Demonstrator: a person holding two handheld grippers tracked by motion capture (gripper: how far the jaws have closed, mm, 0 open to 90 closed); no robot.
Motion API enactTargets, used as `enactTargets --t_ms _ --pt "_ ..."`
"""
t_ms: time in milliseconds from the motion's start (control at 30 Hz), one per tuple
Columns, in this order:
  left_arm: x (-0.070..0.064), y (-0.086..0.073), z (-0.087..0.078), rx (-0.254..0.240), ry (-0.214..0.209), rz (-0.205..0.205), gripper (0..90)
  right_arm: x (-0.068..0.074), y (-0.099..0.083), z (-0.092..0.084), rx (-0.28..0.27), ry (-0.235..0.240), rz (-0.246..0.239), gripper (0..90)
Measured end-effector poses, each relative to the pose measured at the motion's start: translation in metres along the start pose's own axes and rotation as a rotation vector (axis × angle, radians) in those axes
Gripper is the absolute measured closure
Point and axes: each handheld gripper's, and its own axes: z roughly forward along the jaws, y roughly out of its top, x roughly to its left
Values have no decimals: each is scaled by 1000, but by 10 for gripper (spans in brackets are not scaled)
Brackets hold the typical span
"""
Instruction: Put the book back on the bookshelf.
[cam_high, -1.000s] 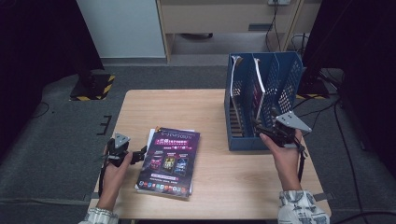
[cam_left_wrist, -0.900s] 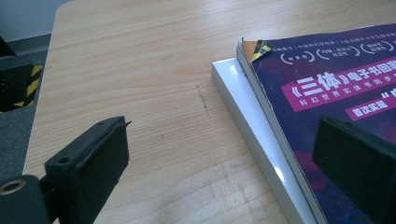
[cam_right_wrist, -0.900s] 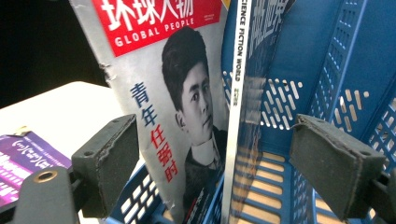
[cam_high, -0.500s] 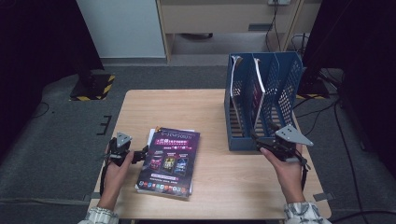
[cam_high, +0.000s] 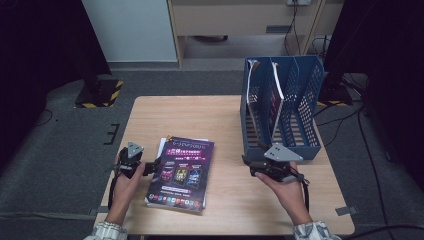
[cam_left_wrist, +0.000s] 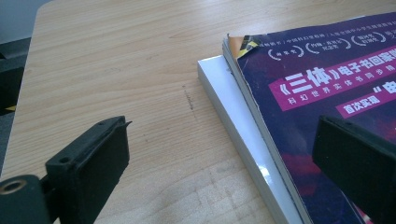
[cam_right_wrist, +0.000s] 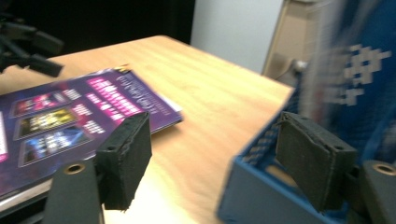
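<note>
A purple magazine (cam_high: 181, 172) lies lengthwise on the tabletop (cam_high: 200, 120), its left edge just beside the left gripper (cam_high: 150, 167), fingers spread empty, while the right gripper (cam_high: 248, 165), fingers likewise spread, sits by the blue file rack (cam_high: 280, 107).

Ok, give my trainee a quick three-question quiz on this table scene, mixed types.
1. True or false: the purple magazine lies flat on top of a white book.
2. Multiple choice: where does the blue file rack stand? A) at the table's left edge B) on the table's right side, beyond the right gripper C) on the floor
3. Short answer: is anything between the left gripper's jaws?

Key
1. True.
2. B.
3. Nothing is clamped: the jaws stand open at the magazine's left edge, one over the bare table, one over the cover.
</note>
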Motion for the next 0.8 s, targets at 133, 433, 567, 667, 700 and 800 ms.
enactTargets --t_ms 133,433,567,667,700,800 --pt "-1 0 0 6 -4 17 38 20 -3 17 67 61 -33 201" --pt "-3 0 0 12 -14 22 42 54 -3 51 110 158 -41 129" --pt "-3 0 -2 16 -17 26 43 67 -4 73 143 189 -52 124" --pt "-4 -1 -4 5 -28 17 44 72 -2 89 155 200 -58 126" --pt "-5 -1 -7 6 -30 18 47 73 0 97 154 203 -45 130" --pt "-7 -3 -12 -2 -48 19 59 75 5 114 146 211 -19 153"
